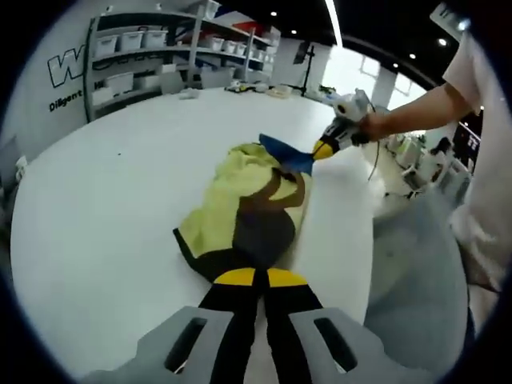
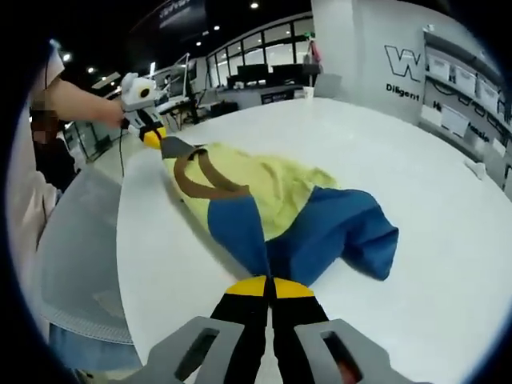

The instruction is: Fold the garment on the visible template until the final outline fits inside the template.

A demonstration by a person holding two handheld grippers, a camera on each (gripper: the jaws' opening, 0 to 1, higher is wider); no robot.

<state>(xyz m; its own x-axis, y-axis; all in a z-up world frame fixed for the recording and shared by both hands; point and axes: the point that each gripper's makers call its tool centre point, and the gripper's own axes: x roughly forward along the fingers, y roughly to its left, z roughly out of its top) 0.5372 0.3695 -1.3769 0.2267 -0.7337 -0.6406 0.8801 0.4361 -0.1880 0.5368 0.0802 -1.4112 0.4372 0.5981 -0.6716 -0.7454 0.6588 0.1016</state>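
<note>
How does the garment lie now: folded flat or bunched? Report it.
Bunched, not folded flat. The garment lies crumpled on the white table, pulled between the left tool and the right tool, each shut on one end.

I am pinching soft matt cloth: the garment (image 2: 272, 208) is lying in loose wrinkles, yellow, blue and brown panels all dull, no sheen. My left gripper (image 1: 256, 280) and right gripper (image 2: 268, 286) are showing smooth plastic, yellow tips over black, on matt grey bodies. The table (image 1: 104, 216) is looking smooth, white, faintly glossy under the lights
</note>
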